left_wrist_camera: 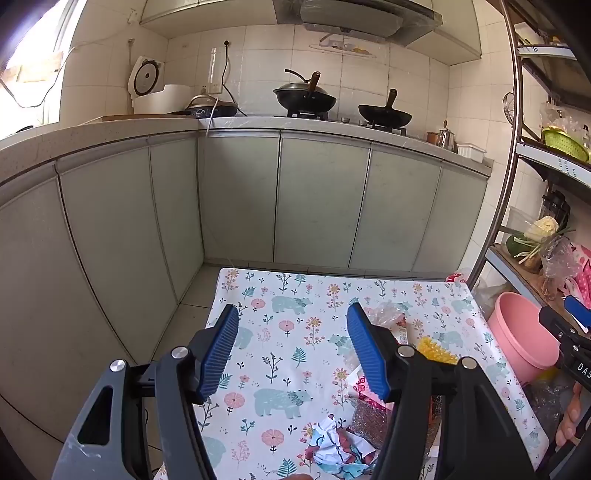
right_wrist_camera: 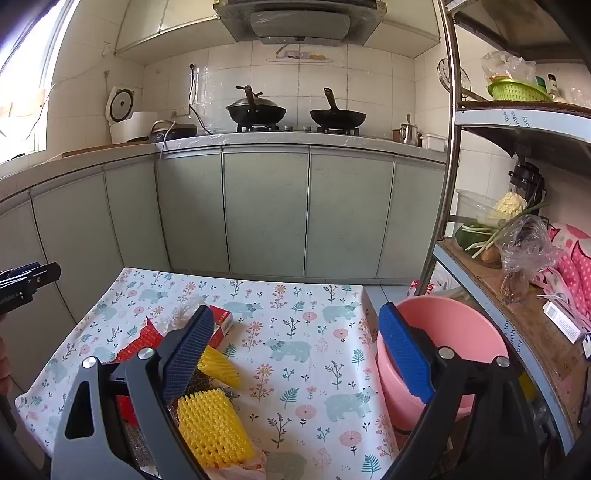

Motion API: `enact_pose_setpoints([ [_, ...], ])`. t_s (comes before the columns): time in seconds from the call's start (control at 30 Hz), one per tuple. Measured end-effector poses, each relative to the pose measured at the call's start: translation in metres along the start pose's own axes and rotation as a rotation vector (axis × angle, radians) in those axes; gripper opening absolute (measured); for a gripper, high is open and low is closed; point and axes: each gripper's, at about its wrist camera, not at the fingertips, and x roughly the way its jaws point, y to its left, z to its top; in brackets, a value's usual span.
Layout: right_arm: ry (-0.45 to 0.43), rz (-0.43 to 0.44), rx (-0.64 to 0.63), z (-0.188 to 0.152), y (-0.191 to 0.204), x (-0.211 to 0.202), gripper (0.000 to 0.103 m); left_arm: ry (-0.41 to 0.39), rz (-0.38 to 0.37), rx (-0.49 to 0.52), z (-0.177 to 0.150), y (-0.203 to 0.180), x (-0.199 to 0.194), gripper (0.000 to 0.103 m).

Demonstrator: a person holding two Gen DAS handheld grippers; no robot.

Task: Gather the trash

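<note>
While both tools hover open and empty | left tool [left_wrist_camera: 293,349], crumpled printed paper wad [left_wrist_camera: 334,448] just below: light, soft, pinch its middle | right tool [right_wrist_camera: 297,356], pink plastic bucket [right_wrist_camera: 476,325] beside its right finger.

This is a home kitchen. Two black woks [right_wrist_camera: 297,112] sit on a gas hob set into a pale stone surface [right_wrist_camera: 258,142], with a range hood [right_wrist_camera: 299,22] directly above the hob and white wall tiles behind it. Left of the hob stands a white rice cooker [right_wrist_camera: 125,123]. Grey-green cabinet doors [right_wrist_camera: 266,214] run below. Right of the hob, a metal shelf rack [right_wrist_camera: 517,122] holds vegetables [right_wrist_camera: 498,214] and a green basket [right_wrist_camera: 517,90].
</note>
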Motion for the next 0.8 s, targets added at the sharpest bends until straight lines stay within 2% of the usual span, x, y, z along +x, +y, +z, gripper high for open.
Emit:
enact_pose_setpoints([
  [0.8,0.004,-0.002,-0.002,-0.0012,0.0009,0.0015,0.091,0.003,-0.003,-0.003,0.0013,-0.0003,0.0014,0.061],
])
